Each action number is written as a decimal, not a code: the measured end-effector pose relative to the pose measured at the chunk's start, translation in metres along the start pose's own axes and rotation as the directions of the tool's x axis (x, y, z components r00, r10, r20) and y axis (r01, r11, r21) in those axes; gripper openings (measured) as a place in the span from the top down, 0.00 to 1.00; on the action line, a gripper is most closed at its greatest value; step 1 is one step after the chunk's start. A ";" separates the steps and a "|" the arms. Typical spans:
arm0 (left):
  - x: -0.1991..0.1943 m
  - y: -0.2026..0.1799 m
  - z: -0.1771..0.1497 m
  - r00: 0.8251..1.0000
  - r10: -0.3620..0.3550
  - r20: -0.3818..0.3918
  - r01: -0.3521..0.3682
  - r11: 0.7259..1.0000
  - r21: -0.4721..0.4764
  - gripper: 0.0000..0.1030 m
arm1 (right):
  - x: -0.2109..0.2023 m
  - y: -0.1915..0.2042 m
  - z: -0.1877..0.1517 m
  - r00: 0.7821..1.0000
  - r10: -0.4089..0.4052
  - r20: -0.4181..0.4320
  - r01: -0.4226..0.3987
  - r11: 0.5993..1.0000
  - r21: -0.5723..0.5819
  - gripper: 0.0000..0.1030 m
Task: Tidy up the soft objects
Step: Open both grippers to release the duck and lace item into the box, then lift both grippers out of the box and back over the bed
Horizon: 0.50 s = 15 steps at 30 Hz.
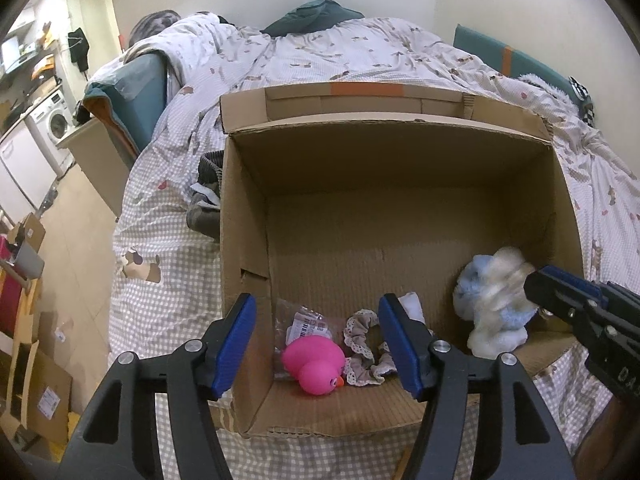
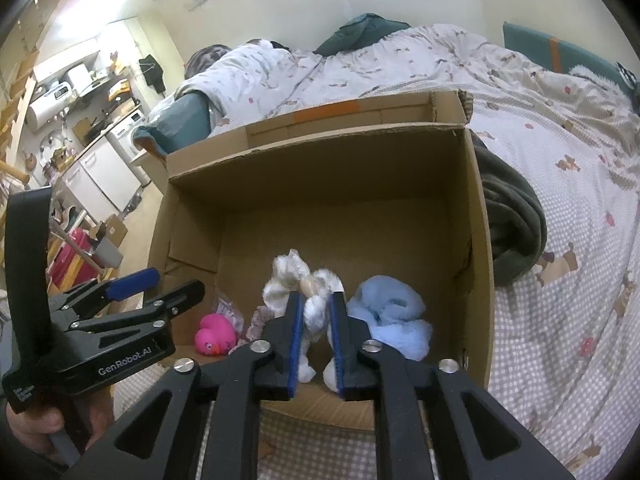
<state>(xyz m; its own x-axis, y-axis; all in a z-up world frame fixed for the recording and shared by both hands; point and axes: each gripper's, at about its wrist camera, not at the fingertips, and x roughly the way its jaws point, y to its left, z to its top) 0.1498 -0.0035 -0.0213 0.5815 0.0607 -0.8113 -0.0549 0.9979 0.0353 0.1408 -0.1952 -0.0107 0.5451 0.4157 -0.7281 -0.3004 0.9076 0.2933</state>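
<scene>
Right now we have the right gripper pinching a white fluffy toy between its blue pads, holding it over the open cardboard box. The toy's upper part sticks out past the fingertips, and its lower lumps hang below the pads. In the left wrist view the same toy is blurred, at the right side of the box, with the right gripper coming in from the right edge.

Our left gripper is spread wide and holds nothing. It sits at the near left corner of the box, left finger outside the wall, right finger inside. In the right wrist view it shows at the left, also spread, with the person's hand on its handle.

Inside the box, on the floor:
- pink rubber duck near the front left, also seen at
- brown scrunchie with lace trim, just beside the duck
- small plastic packet with a barcode label, behind the duck
- light blue plush at the right side, just beside the held toy

The box stands on a bed with a checked cover. A dark green blanket lies against the box's right outer wall.
</scene>
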 end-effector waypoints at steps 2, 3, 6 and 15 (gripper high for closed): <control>0.001 0.001 0.000 1.000 0.001 -0.003 -0.001 1.000 -0.005 0.41 | 0.000 -0.003 0.000 1.000 -0.010 0.002 0.010 1.000 0.019 0.33; 0.001 0.001 0.000 1.000 0.002 -0.004 -0.002 1.000 -0.006 0.41 | -0.002 -0.006 0.000 1.000 -0.001 0.016 0.000 0.999 0.040 0.27; 0.002 0.001 0.000 1.000 0.007 -0.004 -0.007 1.000 -0.005 0.41 | -0.008 -0.008 0.002 0.999 0.010 0.043 -0.012 0.998 0.057 0.27; 0.003 0.001 -0.001 1.000 0.009 -0.004 -0.009 1.000 0.000 0.41 | -0.006 -0.009 0.002 0.999 0.012 0.033 -0.015 0.997 0.070 0.27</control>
<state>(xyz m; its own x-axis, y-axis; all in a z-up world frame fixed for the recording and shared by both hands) 0.1505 -0.0027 -0.0243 0.5777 0.0697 -0.8133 -0.0600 0.9973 0.0428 0.1416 -0.2054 -0.0075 0.5666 0.4285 -0.7038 -0.2528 0.9033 0.3465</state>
